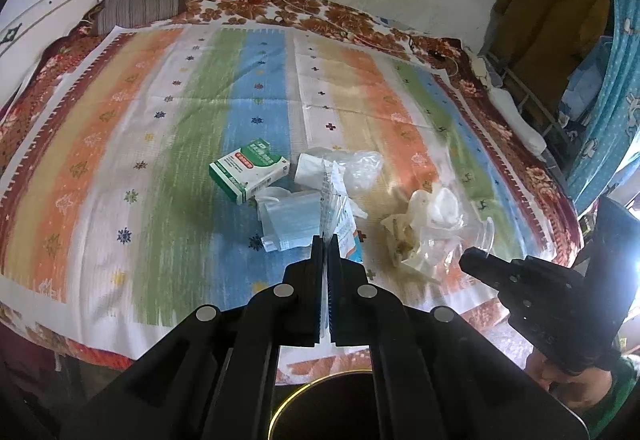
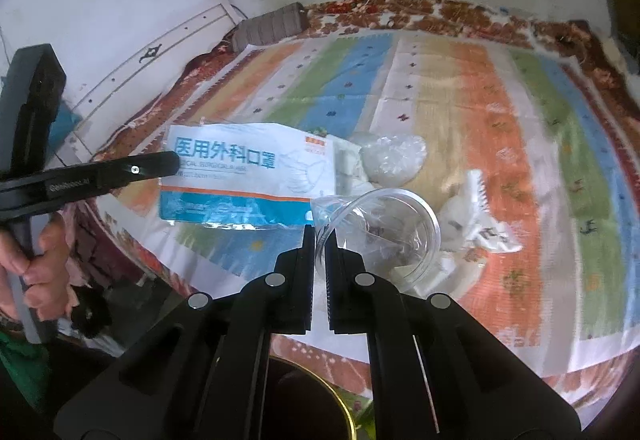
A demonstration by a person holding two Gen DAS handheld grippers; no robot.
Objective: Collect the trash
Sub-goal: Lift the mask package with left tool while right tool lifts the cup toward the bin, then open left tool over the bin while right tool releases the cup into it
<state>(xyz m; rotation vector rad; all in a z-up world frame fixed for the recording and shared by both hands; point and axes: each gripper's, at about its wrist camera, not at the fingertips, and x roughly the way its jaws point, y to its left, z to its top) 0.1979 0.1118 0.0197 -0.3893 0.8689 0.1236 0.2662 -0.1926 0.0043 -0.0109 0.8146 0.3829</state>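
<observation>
Both grippers clamped on trash, held above the striped bed cover.

Left gripper (image 1: 325,240) clenched on the edge of a blue-and-white mask packet (image 2: 240,179), which hangs edge-on between the pads. Right gripper (image 2: 319,230) clenched on the rim of a clear plastic cup (image 2: 384,236), mouth tilted toward the camera, dark bits inside. Left on the striped cover (image 1: 140,127): green-and-white box (image 1: 248,167), blue masks (image 1: 292,224) just beside it, crumpled clear bag (image 1: 360,167), stained tissues and wrappers (image 1: 420,228) to the right. Dark bin with gold rim (image 1: 320,400) sits below the grippers at the bed's near edge. A hand (image 2: 40,260) grips the left tool's handle.
</observation>
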